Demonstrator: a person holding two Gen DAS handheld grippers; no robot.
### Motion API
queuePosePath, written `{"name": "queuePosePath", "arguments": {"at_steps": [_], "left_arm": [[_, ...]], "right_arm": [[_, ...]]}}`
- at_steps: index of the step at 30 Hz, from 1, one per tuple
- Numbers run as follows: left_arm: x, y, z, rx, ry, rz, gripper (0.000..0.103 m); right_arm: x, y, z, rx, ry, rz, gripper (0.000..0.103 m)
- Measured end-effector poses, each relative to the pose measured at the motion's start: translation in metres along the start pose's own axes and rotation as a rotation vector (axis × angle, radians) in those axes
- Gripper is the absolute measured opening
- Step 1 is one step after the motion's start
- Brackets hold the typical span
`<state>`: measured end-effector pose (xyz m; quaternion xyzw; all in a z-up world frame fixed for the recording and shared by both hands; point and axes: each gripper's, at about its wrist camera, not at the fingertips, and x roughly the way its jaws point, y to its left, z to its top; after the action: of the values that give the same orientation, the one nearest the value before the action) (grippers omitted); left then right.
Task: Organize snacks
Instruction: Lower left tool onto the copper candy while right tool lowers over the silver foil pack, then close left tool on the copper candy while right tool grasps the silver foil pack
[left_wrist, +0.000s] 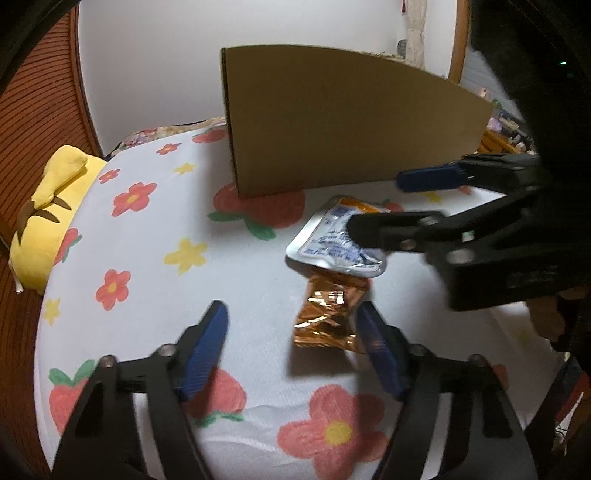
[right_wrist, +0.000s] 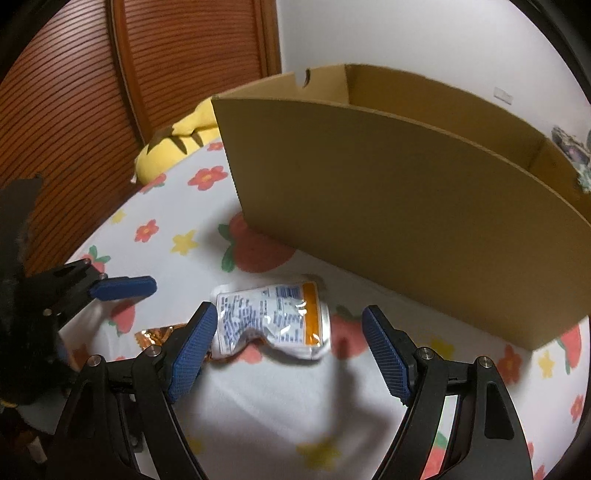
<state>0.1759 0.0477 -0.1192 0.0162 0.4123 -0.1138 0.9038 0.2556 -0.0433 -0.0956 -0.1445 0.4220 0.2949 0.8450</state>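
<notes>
A bed with a flower-printed sheet (right_wrist: 258, 406) is shown, carrying everything in view. A large open cardboard box (right_wrist: 388, 206) is set toward the far edge of the bed; the part of its inside that can be seen is bare, so sorting is judged barely begun. A yellow plush toy (left_wrist: 48, 221) is seen at the bed's far left edge. Two snacks are left lying on the sheet just in front of the box: a white and orange pouch (right_wrist: 273, 317) overlapping a smaller copper foil packet (left_wrist: 328, 317). The right tongs (right_wrist: 288, 354) are held wide around the pouch, not gripping it. The left tongs (left_wrist: 291, 332) are held partly open, empty, one pad beside the foil packet.
</notes>
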Motion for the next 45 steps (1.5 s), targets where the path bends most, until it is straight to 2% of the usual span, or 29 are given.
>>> {"name": "queuePosePath", "arguments": {"at_steps": [2,8,12,15,28,36,42,45], "left_arm": [[-0.002,-0.001,0.001,0.005,-0.011,-0.011,0.059],[-0.003,-0.010,0.009,0.048,-0.023,-0.037,0.057],[0.003,-0.012,0.007,0.070,0.010,-0.033,0.027],[-0.001,-0.008,0.005,0.060,0.005,-0.052,0.021],[-0.025,0.024,0.003,-0.025,-0.051,-0.020,0.020],[-0.023,0.030,0.002,-0.045,-0.053,-0.014,0.020],[-0.025,0.029,0.000,-0.050,-0.054,-0.011,0.020],[-0.026,0.029,0.000,-0.051,-0.058,-0.011,0.020]], "right_arm": [[0.003,0.000,0.001,-0.006,0.007,0.004,0.082],[0.002,-0.002,-0.002,0.003,0.012,0.030,0.082],[0.000,-0.004,0.000,0.001,0.010,0.034,0.082],[0.000,-0.005,0.000,0.006,0.011,0.046,0.082],[0.022,0.006,0.001,-0.034,0.052,0.055,0.085],[0.030,0.020,-0.002,-0.124,0.059,-0.008,0.088],[0.031,0.020,-0.003,-0.123,0.053,0.000,0.089],[0.029,0.019,-0.004,-0.114,0.054,0.001,0.085]]}}
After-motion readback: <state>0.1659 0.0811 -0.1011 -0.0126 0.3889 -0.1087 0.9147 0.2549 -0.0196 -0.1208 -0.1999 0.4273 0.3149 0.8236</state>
